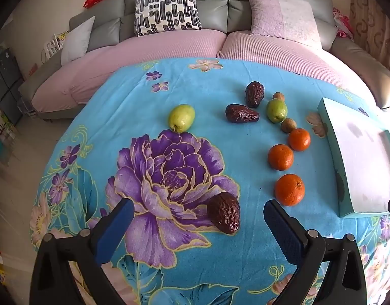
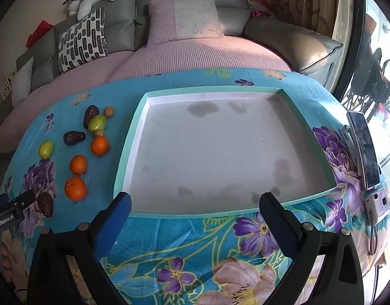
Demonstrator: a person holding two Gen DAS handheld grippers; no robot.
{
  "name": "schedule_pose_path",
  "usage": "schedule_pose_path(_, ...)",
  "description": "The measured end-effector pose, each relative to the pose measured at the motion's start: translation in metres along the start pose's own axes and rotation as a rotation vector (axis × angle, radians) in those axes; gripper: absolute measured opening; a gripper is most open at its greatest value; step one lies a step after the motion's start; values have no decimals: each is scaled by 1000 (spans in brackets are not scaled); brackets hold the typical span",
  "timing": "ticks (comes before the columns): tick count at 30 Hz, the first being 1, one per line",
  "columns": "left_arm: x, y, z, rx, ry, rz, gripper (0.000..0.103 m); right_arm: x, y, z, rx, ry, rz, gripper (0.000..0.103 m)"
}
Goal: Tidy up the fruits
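Observation:
Fruits lie on a blue flowered cloth. My left gripper (image 1: 196, 212) is open around a wrinkled dark red date (image 1: 224, 214) that rests on the cloth, nearer its right finger. Farther off lie a green fruit (image 1: 181, 118), two more dates (image 1: 242, 113) (image 1: 255, 94), a second green fruit (image 1: 276, 110), two small brown fruits (image 1: 288, 125) and three oranges (image 1: 289, 189) (image 1: 280, 157) (image 1: 299, 139). A shallow teal tray (image 2: 126, 162) with a white, empty floor sits right of them. My right gripper (image 2: 195, 204) is open at the tray's near rim, holding nothing.
A phone (image 2: 365, 150) stands on a holder at the table's right edge, with a small white camera (image 2: 375, 204) below it. Behind the table runs a grey sofa (image 1: 169, 48) with a pink cover and cushions. A window lies far right.

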State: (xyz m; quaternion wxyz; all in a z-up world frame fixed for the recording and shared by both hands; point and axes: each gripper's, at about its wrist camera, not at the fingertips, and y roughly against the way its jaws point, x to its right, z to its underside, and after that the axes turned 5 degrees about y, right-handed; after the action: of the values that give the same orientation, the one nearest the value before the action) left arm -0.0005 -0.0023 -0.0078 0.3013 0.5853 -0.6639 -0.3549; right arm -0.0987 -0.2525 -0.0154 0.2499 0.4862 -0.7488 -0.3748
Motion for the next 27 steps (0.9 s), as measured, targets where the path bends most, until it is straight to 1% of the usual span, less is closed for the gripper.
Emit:
schedule_pose_path(1, -7, 0, -4, -6, 12, 14, 103, -1, 1, 0, 2, -1, -2, 101)
schedule_pose_path(3, -9, 0, -3, -3, 19, 18, 103, -2, 2, 1, 13, -1, 0, 101)
schedule_pose_path(8, -7, 2, -4, 14, 14, 21, 103, -10, 6, 4, 28, 4, -18, 101)
schedule_pose_path(12, -6, 0, -5, 17, 11, 16, 103, -6, 5, 4, 42, 7, -42, 101)
schedule_pose_path(21, -11, -4, -5, 6, 28, 12, 103, -8, 11, 2, 106, 30, -33, 101)
schedule_pose_path(27, -14, -4, -5, 1, 40, 10, 103, -9, 10, 1, 93, 41, -28, 101)
